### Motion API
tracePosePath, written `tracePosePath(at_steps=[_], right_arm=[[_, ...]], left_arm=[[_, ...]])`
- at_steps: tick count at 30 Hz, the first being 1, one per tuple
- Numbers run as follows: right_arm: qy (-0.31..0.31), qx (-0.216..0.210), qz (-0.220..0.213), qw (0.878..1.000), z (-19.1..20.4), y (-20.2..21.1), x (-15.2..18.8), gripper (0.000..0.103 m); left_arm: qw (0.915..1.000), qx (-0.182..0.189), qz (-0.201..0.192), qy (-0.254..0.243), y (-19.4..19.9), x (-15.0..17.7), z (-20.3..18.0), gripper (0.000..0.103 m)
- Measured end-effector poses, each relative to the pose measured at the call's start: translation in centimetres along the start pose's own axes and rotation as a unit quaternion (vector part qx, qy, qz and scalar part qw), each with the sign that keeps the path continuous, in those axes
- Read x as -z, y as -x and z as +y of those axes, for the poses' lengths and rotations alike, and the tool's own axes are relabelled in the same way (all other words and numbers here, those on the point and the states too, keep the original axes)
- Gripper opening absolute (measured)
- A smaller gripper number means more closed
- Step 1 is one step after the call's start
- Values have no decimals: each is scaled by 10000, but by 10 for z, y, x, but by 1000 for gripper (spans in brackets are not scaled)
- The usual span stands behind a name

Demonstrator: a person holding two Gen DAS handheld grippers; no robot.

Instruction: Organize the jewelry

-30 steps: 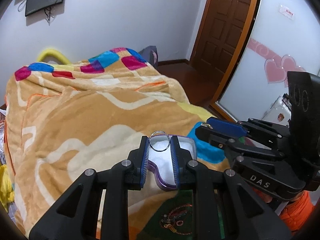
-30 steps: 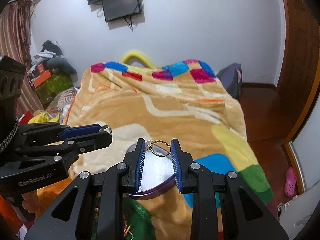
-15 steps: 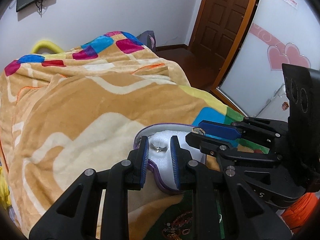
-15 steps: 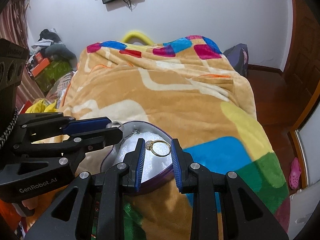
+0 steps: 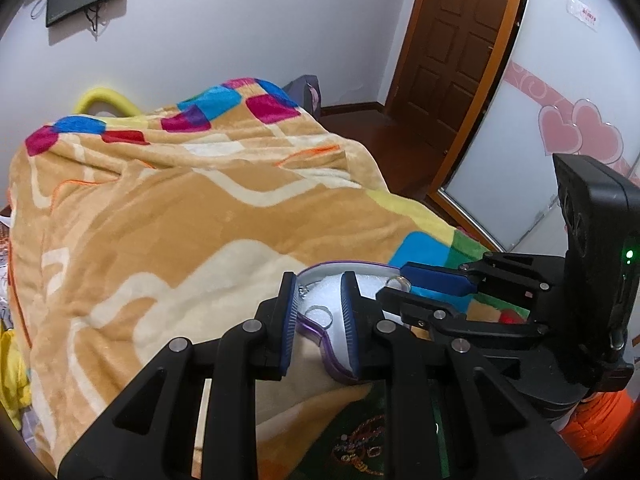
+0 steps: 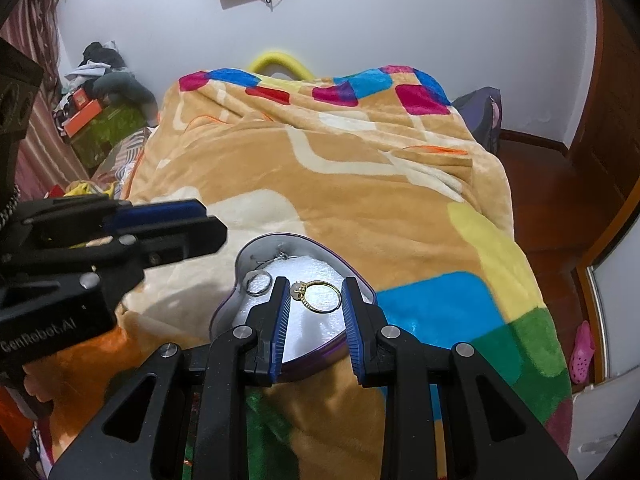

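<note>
A heart-shaped box [image 6: 249,248] with a purple rim [image 5: 352,265] and white foam lining lies on the blanket. A silver ring [image 6: 258,283] rests on the foam at its left side. In the left wrist view this silver ring [image 5: 318,316] sits loose between the pads of my left gripper [image 5: 318,277], smaller than the gap and touching neither pad. From the side, the left gripper [image 6: 214,229] hovers left of the box with nothing at its tip. My right gripper [image 6: 315,282] is shut on a gold ring [image 6: 320,299] with a stone, just above the foam. A small silver piece [image 6: 280,257] lies at the box's far edge.
The tan patterned blanket [image 6: 360,184] covers the whole bed. A green cloth with beaded jewelry [image 5: 360,450] lies below the grippers. Clutter and boxes [image 6: 100,112] stand at the far left; a wooden door [image 5: 460,60] and floor are to the right.
Both grippers sank toward the box. The silver ring left the left gripper's pads and now lies on the foam. The gold ring stays in the right gripper.
</note>
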State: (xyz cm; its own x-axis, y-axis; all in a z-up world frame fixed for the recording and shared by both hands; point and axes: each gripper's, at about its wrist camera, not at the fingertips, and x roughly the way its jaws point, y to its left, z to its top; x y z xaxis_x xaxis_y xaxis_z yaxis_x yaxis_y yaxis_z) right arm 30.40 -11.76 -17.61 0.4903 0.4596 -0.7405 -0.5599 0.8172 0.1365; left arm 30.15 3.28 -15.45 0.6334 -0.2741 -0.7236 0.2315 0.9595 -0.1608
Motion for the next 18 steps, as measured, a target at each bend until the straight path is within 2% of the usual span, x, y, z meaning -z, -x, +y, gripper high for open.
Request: tracePosePath(at_steps=[6,18], right_arm=[[59,125,-132,9998,7,16,-3,33],[94,315,-399,9987,20,57,0,35]], left_arm=[[9998,-109,-135,-25,21,0,0,22],[9992,-256,-309,-20,63,15,0,33]])
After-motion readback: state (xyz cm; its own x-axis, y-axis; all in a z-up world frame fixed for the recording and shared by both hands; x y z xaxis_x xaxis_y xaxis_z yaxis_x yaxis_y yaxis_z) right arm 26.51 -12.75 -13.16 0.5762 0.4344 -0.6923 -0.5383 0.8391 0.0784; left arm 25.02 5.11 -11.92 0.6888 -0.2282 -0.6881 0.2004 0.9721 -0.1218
